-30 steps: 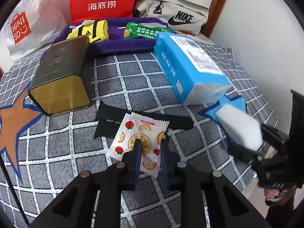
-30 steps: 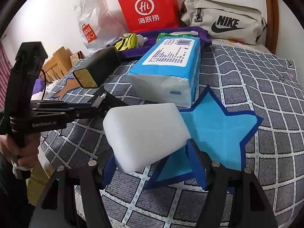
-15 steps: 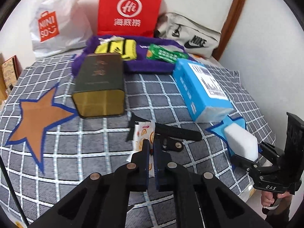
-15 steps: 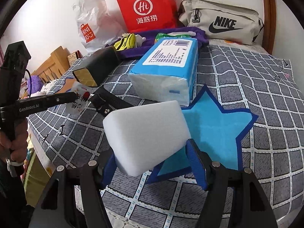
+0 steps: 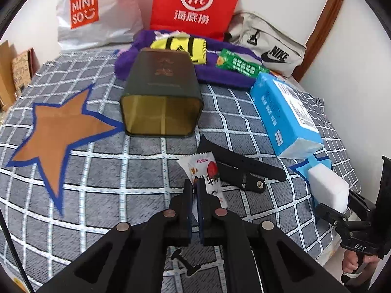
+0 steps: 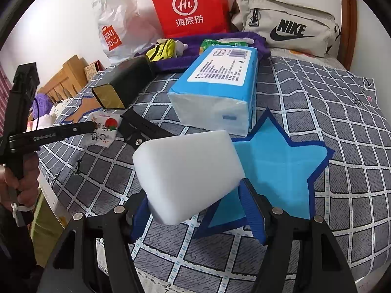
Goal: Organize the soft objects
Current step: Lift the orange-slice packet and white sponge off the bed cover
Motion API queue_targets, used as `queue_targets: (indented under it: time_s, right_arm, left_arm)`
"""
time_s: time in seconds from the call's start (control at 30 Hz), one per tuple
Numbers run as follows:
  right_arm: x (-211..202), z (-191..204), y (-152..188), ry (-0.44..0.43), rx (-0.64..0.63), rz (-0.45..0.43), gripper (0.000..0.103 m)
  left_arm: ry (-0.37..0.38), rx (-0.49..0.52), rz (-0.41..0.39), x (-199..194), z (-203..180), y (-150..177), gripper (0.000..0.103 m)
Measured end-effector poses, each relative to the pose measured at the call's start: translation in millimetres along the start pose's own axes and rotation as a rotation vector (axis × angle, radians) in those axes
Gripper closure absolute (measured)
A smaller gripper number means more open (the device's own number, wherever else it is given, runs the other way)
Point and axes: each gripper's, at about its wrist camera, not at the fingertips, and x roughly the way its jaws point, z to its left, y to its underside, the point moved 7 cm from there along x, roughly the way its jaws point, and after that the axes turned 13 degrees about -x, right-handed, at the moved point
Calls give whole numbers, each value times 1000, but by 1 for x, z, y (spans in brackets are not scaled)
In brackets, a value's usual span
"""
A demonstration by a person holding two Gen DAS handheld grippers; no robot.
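Observation:
My left gripper (image 5: 194, 185) is shut on a white snack packet (image 5: 207, 171) printed with fruit, held edge-on just above the checked bedcover (image 5: 136, 171). The right wrist view shows the same packet (image 6: 107, 127) pinched at the left gripper's tip (image 6: 94, 125). My right gripper (image 6: 193, 195) is shut on a white sponge block (image 6: 188, 171), which hangs over the edge of the blue star patch (image 6: 281, 166). In the left wrist view the sponge (image 5: 327, 185) sits at the far right. An orange star patch (image 5: 61, 127) lies to the left.
A dark tin (image 5: 161, 92) lies on its side, open end toward me. A blue tissue pack (image 5: 283, 112) and a black strap (image 5: 244, 168) lie nearby. A purple towel (image 5: 220, 73) with a yellow glove and a green packet, shopping bags and a beige bag (image 5: 268, 46) line the back.
The left gripper shut on the flat-lying snack packet, lifted it off the black strap and turned it edge-on while shifting left. The right gripper and sponge stayed put.

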Motion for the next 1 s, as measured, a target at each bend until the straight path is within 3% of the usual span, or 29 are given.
queue_targets:
  time_s: [0.1, 0.17, 0.3, 0.37, 0.57, 0.7, 0.8, 1.0]
  right_arm:
    - [0, 0, 0, 0, -4, 2, 36]
    - [1, 0, 0, -1, -3, 4, 36]
    - [4, 0, 0, 3, -10, 9, 36]
    - [3, 0, -1, 5, -10, 9, 36]
    - [-3, 4, -5, 9, -20, -6, 38]
    - [-7, 8, -8, 10, -27, -14, 38]
    - [-11, 12, -12, 15, -40, -19, 38]
    - [-21, 17, -21, 27, -52, -38, 38]
  left_arm:
    - [36, -16, 22, 7, -5, 0, 93]
    - [51, -17, 35, 12, -9, 1, 77]
    - [67, -36, 29, 21, -13, 2, 77]
    - [100, -47, 22, 21, -13, 2, 95]
    - [152, -71, -8, 2, -7, -2, 97]
    - [133, -94, -42, -14, 6, -6, 98]
    - [74, -122, -61, -22, 22, -9, 98]
    - [93, -151, -97, -43, 31, -18, 99]
